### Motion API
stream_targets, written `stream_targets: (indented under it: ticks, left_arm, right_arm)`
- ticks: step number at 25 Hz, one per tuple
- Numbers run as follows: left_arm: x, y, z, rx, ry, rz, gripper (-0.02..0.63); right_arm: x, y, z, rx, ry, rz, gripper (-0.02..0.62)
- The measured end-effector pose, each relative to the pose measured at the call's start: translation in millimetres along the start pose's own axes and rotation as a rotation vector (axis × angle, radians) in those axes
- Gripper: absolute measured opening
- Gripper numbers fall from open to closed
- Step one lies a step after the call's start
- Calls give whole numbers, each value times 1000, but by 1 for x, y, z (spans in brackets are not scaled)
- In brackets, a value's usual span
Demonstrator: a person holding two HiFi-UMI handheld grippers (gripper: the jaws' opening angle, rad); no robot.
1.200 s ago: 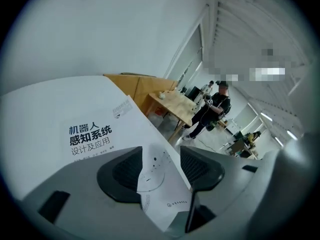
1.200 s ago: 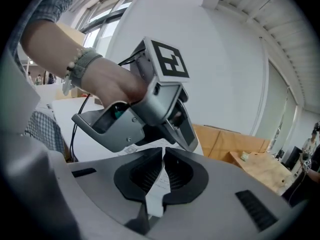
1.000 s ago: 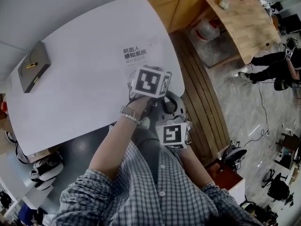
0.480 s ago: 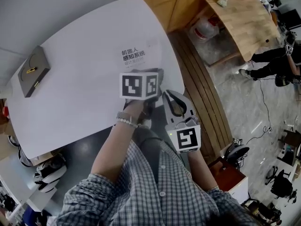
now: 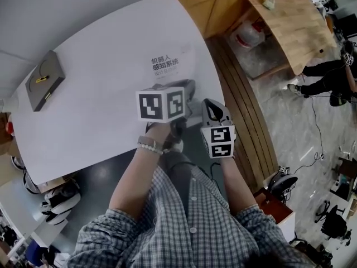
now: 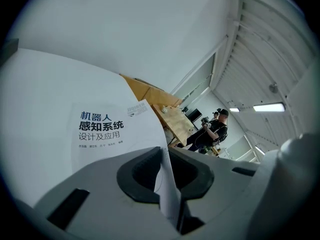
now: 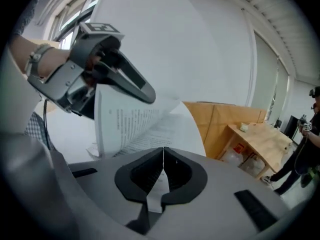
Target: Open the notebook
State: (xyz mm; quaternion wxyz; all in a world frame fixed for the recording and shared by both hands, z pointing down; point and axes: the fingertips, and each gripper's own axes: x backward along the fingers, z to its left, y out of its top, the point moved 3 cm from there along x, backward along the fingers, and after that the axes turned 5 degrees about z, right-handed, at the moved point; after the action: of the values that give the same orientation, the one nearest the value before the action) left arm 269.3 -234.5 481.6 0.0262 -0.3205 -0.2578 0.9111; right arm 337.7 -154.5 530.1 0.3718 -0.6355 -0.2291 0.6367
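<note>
A white notebook (image 5: 167, 66) with dark printed title lies near the right edge of the white table (image 5: 100, 54). My left gripper (image 5: 187, 89) is at its near edge, jaws closing with the edge of the cover pinched between them (image 6: 162, 151). In the right gripper view the left gripper (image 7: 145, 91) holds the cover (image 7: 125, 119) lifted, and printed pages show beneath. My right gripper (image 5: 212, 108) sits at the notebook's near right corner, shut on a thin page (image 7: 163, 151).
A grey box (image 5: 43, 80) with a brass clasp rests at the table's far left. Right of the table run wooden floor slats (image 5: 240, 110) and a wooden bench (image 5: 290, 27). A person (image 5: 334, 71) stands far right.
The left gripper has rolled, shifted left and closed on the cover's edge. The right gripper has moved from near the body up to the notebook's near right corner.
</note>
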Motion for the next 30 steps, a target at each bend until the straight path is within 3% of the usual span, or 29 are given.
stream_targets:
  ticks: [5, 10, 22, 30]
  left_arm:
    - [18, 2, 5, 4, -5, -51, 35]
    - [40, 5, 13, 20, -21, -112, 29]
    - [112, 3, 41, 56, -24, -234, 28]
    - [159, -14, 72, 178, 9, -321, 28]
  right_arm:
    - [-13, -16, 7, 2, -16, 74, 23]
    - [-15, -16, 6, -33, -27, 48, 21]
    - [-16, -17, 7, 33, -40, 74, 21]
    - [-17, -18, 9, 80, -24, 91, 21]
